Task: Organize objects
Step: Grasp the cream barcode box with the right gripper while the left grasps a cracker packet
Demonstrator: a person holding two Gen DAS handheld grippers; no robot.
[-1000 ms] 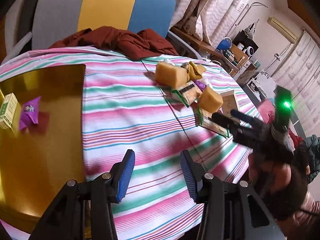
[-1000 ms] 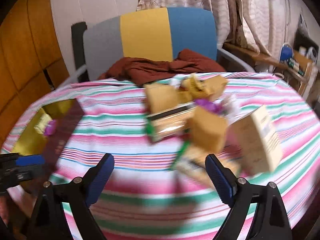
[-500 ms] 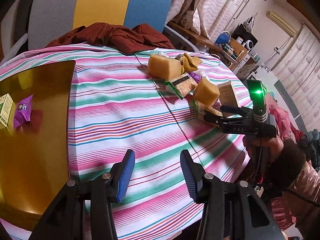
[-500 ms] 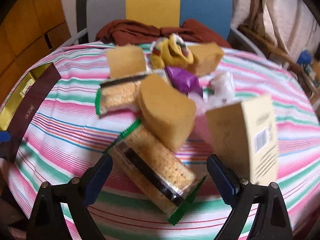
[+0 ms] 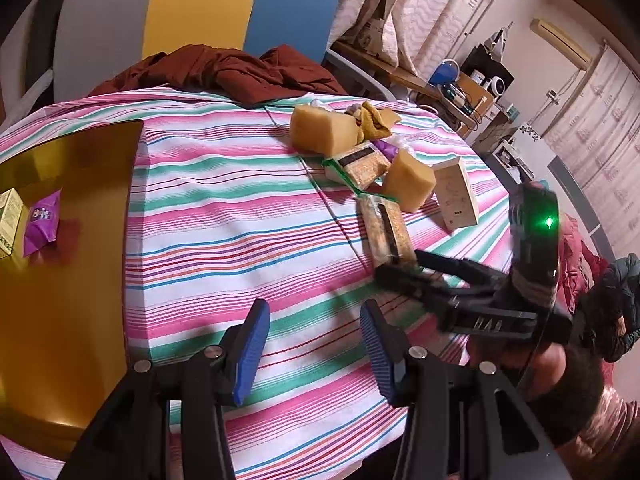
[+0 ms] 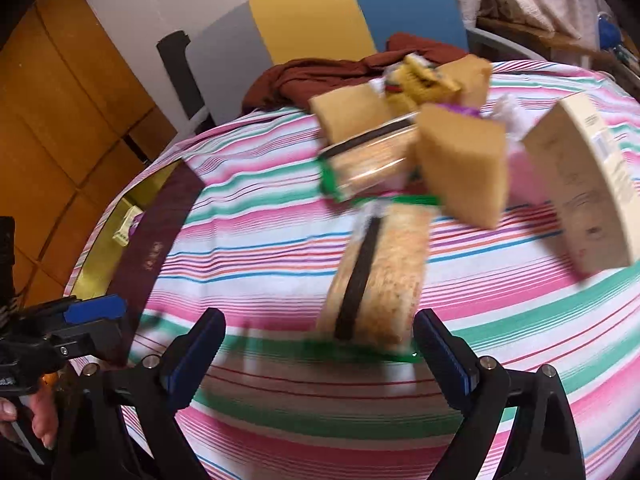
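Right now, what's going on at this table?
A person holding tongs in each hand is sorting snacks on a striped tablecloth. The right tongs are wide open around the near end of a cracker pack, not gripping it. The left tongs hang empty above the cloth. Sponges, a box and another cracker pack sit in a pile beyond. A gold tray already holds a small box and a purple packet.

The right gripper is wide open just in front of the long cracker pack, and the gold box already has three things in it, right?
Not quite. The gold box holds two things, not three: a small green carton and a purple packet, as the left wrist view shows. The rest is right: the right gripper is wide open before the cracker pack.
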